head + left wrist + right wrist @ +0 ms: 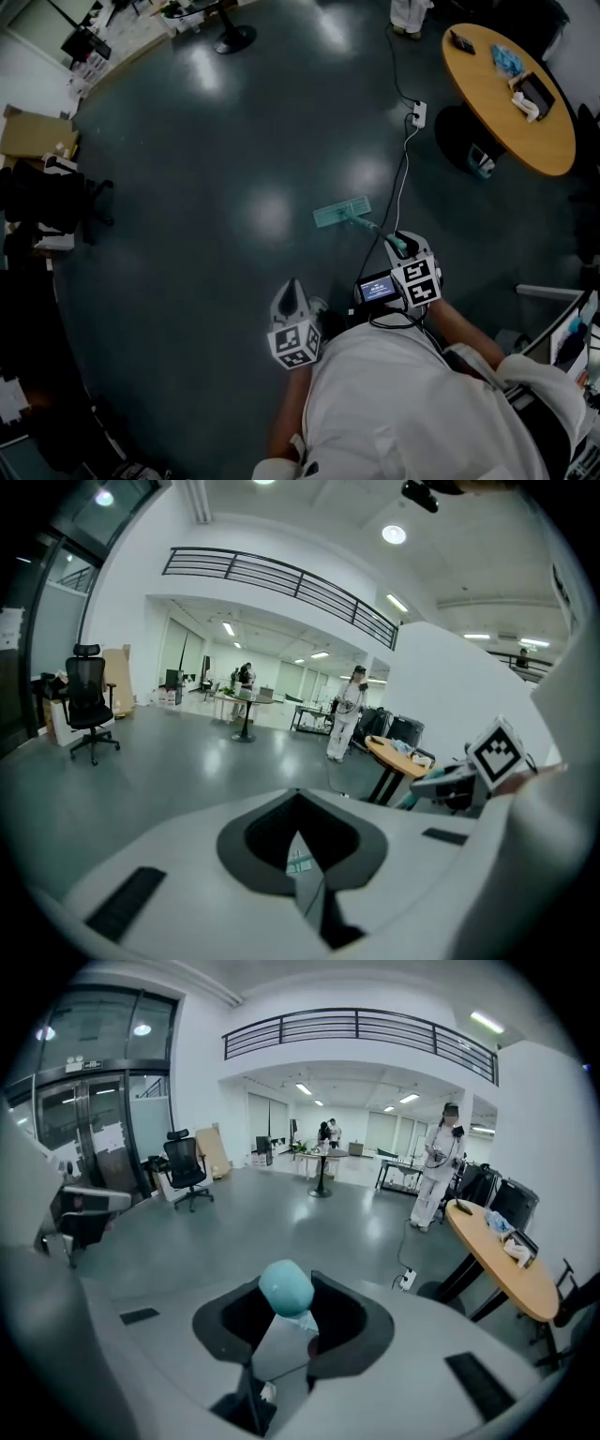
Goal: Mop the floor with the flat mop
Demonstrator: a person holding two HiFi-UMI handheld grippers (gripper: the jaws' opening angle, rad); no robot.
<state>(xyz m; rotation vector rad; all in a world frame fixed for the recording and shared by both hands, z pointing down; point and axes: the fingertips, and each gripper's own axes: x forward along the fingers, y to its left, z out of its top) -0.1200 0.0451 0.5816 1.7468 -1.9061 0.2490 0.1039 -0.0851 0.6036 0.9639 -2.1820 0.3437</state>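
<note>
Starting out at ten o'clock in the head view, there's a cardboard box (33, 134) on the dark floor (206, 169), and just below it, round at nine o'clock, a black office chair (47, 202).

Across to the middle now: the left gripper (292, 292) sits low at six o'clock. Its own view shows its jaws drawn together with nothing between them, only a sliver of floor beyond the left gripper (309, 883).

Next along, the flat mop head (342, 212) lies flat on the floor just right of centre. Its teal mop handle (370, 228) slants down toward five o'clock, straight into the right gripper (401, 244).

That right gripper (281, 1335) is clamped on the mop handle (286, 1288), with the rounded teal end poking up between the jaws.

Further right, a white power strip (418, 113) lies at one o'clock. Its cable (403, 178) trails down past the mop.

And at two o'clock sits the round wooden table (487, 103).
</note>
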